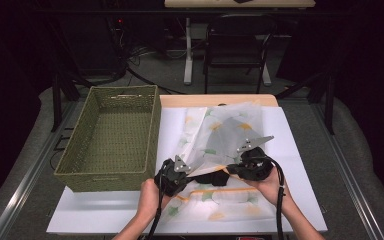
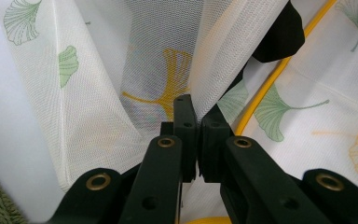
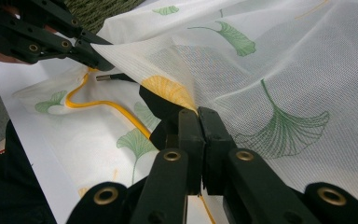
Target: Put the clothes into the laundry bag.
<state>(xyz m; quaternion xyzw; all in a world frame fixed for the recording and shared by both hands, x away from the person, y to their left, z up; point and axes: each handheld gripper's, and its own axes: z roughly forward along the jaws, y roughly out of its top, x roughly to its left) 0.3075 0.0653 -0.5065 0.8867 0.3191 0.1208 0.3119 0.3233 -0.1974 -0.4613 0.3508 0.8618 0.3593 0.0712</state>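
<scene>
Both grippers are clamped on one white mesh bag (image 1: 215, 135) printed with green and yellow ginkgo leaves. Nearest the person, the left gripper (image 1: 172, 175) has its jaws pressed together on a fold of the mesh; in the left gripper view (image 2: 191, 140) the fabric rises straight up from between the pads, and the bag's yellow trim (image 2: 270, 79) runs off to their right. The right gripper (image 1: 252, 165) is likewise shut tight on the mesh; in the right gripper view (image 3: 198, 135) the cloth spreads away ahead and to the right of the jaws, lifted off the white table (image 1: 295, 150). A dark item (image 1: 215, 177) lies between the two grippers under the raised layer. Farther off, beyond the left gripper, stands a green woven basket (image 1: 100, 175).
</scene>
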